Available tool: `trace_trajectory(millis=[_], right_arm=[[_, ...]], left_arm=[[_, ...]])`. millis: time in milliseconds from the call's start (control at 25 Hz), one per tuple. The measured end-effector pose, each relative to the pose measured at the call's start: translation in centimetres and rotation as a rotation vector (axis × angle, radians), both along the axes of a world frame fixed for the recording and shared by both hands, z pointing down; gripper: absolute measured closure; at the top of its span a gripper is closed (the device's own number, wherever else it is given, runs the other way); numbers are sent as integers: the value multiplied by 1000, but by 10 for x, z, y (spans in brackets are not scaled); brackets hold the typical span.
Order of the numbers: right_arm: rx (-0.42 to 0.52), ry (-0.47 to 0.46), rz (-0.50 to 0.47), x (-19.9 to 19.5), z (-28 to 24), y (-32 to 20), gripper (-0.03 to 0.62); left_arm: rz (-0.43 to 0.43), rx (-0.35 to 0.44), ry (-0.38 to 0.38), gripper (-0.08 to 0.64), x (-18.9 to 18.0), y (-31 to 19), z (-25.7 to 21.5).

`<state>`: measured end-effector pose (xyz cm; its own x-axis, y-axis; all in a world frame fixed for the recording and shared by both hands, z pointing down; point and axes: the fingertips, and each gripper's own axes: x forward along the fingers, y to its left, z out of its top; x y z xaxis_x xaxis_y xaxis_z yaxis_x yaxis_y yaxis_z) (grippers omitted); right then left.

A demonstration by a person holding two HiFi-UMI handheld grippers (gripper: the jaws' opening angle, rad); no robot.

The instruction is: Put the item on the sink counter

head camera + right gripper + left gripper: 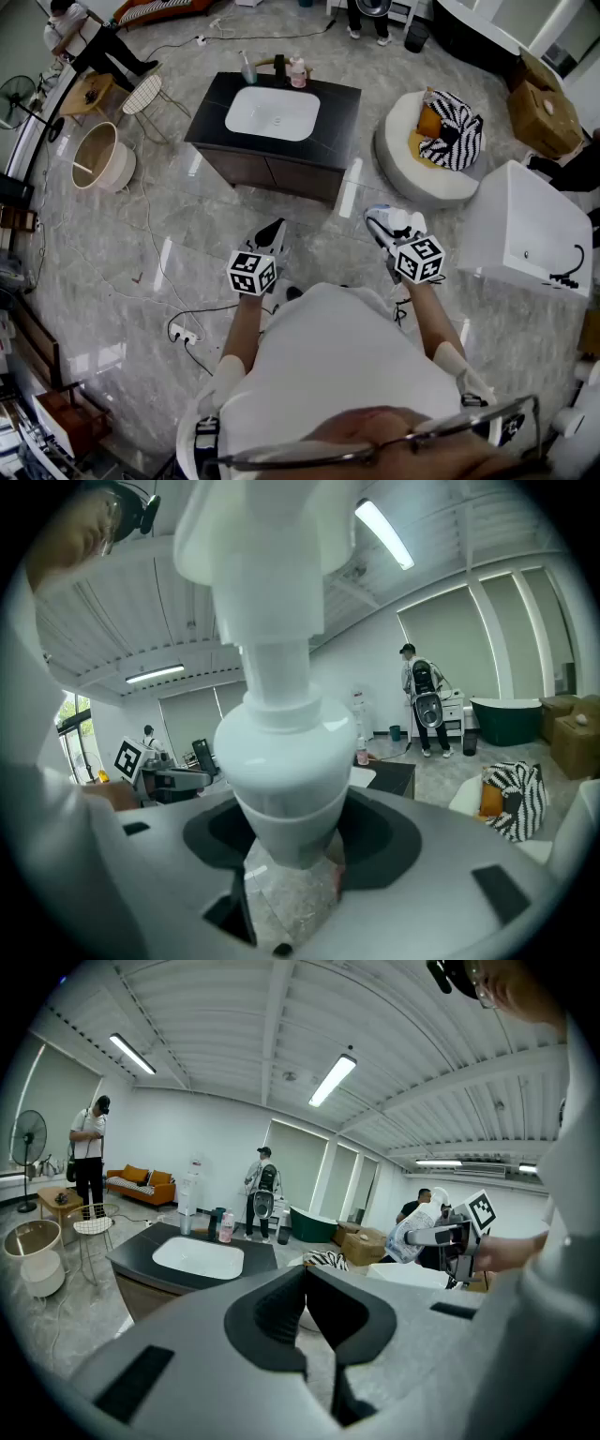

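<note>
Pump bottle [279, 761], white: clamped in the right gripper [286, 841], over the floor, well short of the sink bench [208, 117]. Left gripper [305, 1302]: jaws together, empty. Step: carrying. Next, probably: advance, then lower it onto the bench's bare near edge.

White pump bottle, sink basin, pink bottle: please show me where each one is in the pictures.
white pump bottle [281, 771], right gripper view, on its rounded body.
sink basin [272, 114], head view, on the bare white bowl.
pink bottle [298, 75], head view, on its body.
</note>
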<state>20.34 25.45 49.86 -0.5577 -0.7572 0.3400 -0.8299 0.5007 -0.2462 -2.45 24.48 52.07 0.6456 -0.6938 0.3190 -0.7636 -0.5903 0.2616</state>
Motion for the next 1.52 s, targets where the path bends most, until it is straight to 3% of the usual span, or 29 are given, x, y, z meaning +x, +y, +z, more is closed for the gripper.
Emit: trace_trajectory(millis=[1200, 1520], right_arm=[[27, -45, 50, -74, -5, 8, 341], [24, -30, 30, -89, -3, -20, 341]], left_arm=[[-1, 26, 26, 555, -84, 5, 1], [-27, 10, 27, 555, -97, -13, 6]])
